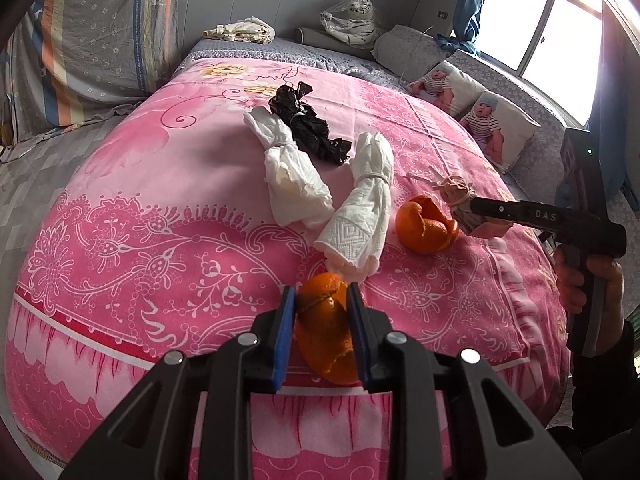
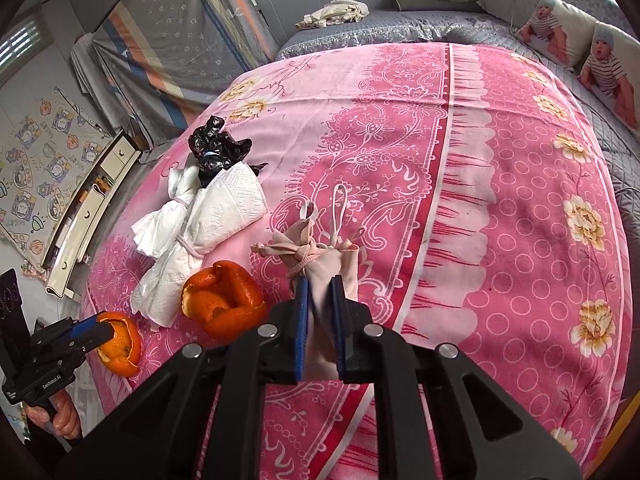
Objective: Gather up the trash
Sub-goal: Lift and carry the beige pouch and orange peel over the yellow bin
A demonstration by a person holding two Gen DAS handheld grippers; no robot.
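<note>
My left gripper [image 1: 322, 294] is shut on an orange peel [image 1: 326, 336] just above the pink bedspread [image 1: 140, 208]; it also shows in the right wrist view [image 2: 120, 342]. My right gripper [image 2: 320, 286] is shut on a beige tied cloth bundle [image 2: 320, 256], also seen in the left wrist view [image 1: 460, 196]. A second orange peel [image 1: 424, 226] [image 2: 222, 300] lies on the bed between them. Two white tied tissue bundles [image 1: 294, 178] [image 1: 362, 208] and a crumpled black plastic bag [image 1: 308, 122] lie further back.
Pillows with baby prints [image 1: 472, 104] and grey cushions [image 1: 408, 46] lie along the far and right side of the bed. A folded quilt [image 1: 92, 40] hangs at left. A white drawer unit [image 2: 88, 200] stands on the floor left of the bed.
</note>
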